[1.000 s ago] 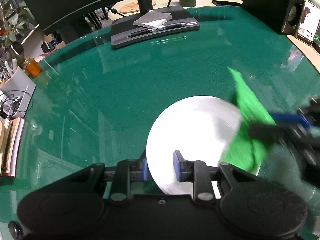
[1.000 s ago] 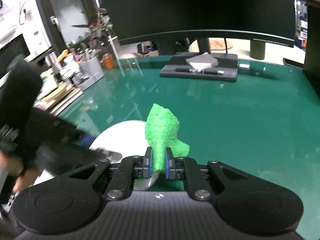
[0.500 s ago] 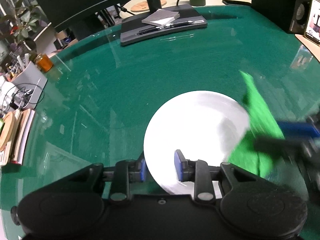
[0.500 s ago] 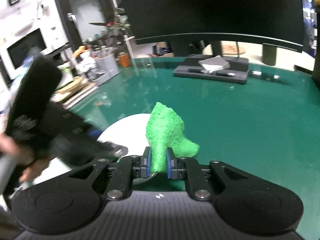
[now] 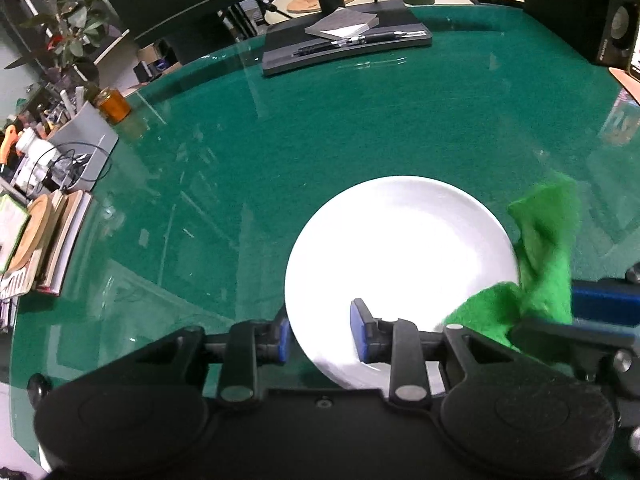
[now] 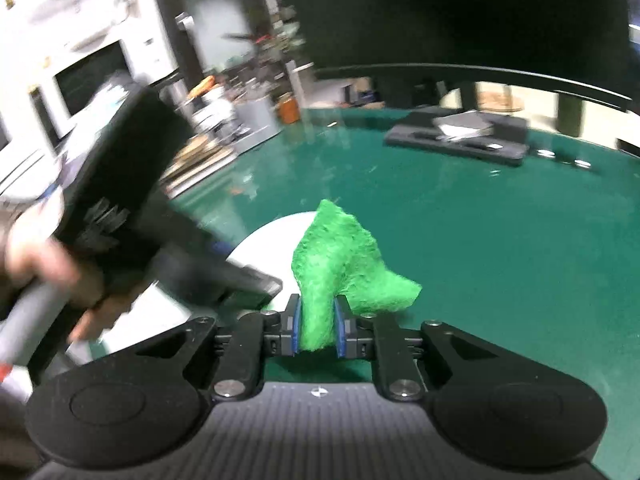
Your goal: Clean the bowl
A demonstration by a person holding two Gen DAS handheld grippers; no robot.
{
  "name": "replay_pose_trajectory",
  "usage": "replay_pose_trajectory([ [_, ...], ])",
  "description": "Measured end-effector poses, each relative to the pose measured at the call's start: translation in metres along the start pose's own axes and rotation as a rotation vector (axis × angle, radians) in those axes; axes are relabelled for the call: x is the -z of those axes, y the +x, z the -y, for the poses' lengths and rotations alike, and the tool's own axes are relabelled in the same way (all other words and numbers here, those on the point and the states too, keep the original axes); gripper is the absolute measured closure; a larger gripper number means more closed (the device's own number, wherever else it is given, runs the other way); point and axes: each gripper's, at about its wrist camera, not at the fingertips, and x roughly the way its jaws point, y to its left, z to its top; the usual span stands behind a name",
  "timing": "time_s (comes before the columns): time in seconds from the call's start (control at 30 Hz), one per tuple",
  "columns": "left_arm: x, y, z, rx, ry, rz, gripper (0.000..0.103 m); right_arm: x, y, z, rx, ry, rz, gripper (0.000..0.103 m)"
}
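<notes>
Two grippers work: left gripper [image 5: 320, 330] clamps the white bowl's [image 5: 400, 248] rim at 7 o'clock; right gripper [image 6: 317, 326] pinches a green cloth [image 6: 340, 268] at its 4 o'clock edge, on the green table [image 5: 320, 140].

Sharp in the left wrist view, yet blown out to featureless white across the bowl [image 5: 400, 248] just ahead of the left gripper [image 5: 320, 330], with pale streaks of glare on the glossy green table [image 5: 280, 140] beyond. Smeared by motion blur in the right wrist view, worst on the hand [image 6: 44, 264] to the left of the right gripper [image 6: 317, 326], softer on the cloth [image 6: 332, 264] between its jaws. Bent at the edges by the fisheye, dim and dark along the far background.
</notes>
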Motion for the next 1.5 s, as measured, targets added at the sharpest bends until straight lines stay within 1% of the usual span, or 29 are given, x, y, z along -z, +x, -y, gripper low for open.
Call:
replay_pose_trajectory([
  [0.07,0.003,-0.002,0.000,-0.002,-0.009,-0.003,0.073,-0.006,0.003,0.005,0.008,-0.022,0.009,0.087],
  [0.17,0.008,-0.006,-0.001,0.017,-0.030,-0.017,0.074,-0.017,0.011,0.016,0.034,-0.016,0.018,0.087],
  [0.27,0.012,-0.012,0.000,0.061,-0.020,-0.035,0.074,-0.024,0.017,0.023,0.042,-0.015,0.018,0.087],
  [0.33,0.012,-0.016,-0.003,0.105,-0.014,-0.032,0.075,-0.024,0.021,0.024,0.044,-0.025,0.008,0.087],
  [0.37,0.010,-0.017,-0.005,0.107,-0.016,-0.021,0.075,-0.024,0.023,0.024,0.045,-0.030,0.002,0.087],
  [0.47,-0.003,-0.012,-0.011,0.080,-0.021,0.011,0.075,-0.025,0.027,0.028,0.034,-0.018,0.008,0.087],
  [0.5,-0.007,-0.009,-0.010,0.084,-0.010,0.010,0.072,-0.026,0.027,0.029,0.027,-0.012,0.016,0.087],
  [0.63,-0.025,0.004,-0.003,0.103,0.046,0.012,0.071,-0.032,0.029,0.036,0.011,-0.016,0.022,0.087],
  [0.7,-0.026,0.006,-0.001,0.096,0.046,0.012,0.071,-0.032,0.029,0.039,0.010,-0.016,0.020,0.087],
  [0.77,-0.028,0.009,0.001,0.091,0.033,-0.005,0.071,-0.027,0.025,0.039,0.018,-0.020,0.020,0.086],
  [0.8,-0.027,0.009,0.001,0.091,0.031,-0.007,0.071,-0.023,0.021,0.038,0.021,-0.019,0.019,0.084],
  [0.9,-0.026,0.010,0.000,0.088,0.025,-0.008,0.071,-0.009,0.003,0.025,0.002,-0.030,0.027,0.079],
  [1.0,-0.025,0.010,0.001,0.084,0.023,-0.011,0.071,0.002,-0.008,0.014,-0.036,-0.056,0.024,0.080],
  [1.03,-0.024,0.009,0.001,0.081,0.028,-0.011,0.072,0.003,-0.008,0.013,-0.035,-0.069,0.024,0.080],
  [1.17,-0.017,0.007,0.000,0.078,0.021,-0.009,0.073,-0.006,-0.001,0.028,0.011,-0.031,0.057,0.080],
  [1.23,-0.018,0.007,0.001,0.075,0.019,-0.008,0.073,-0.011,0.002,0.034,0.034,-0.014,0.063,0.081],
  [1.27,-0.019,0.008,0.001,0.073,0.017,-0.009,0.073,-0.012,0.002,0.033,0.032,-0.010,0.059,0.082],
  [1.33,-0.021,0.009,0.001,0.071,0.015,-0.010,0.073,-0.010,-0.002,0.028,0.008,-0.012,0.044,0.082],
  [1.43,-0.023,0.011,0.001,0.068,0.018,-0.013,0.073,-0.001,-0.008,0.014,-0.055,-0.040,0.019,0.082],
  [1.5,-0.023,0.011,0.002,0.065,0.023,-0.014,0.073,0.001,-0.008,0.011,-0.059,-0.052,0.014,0.082],
])
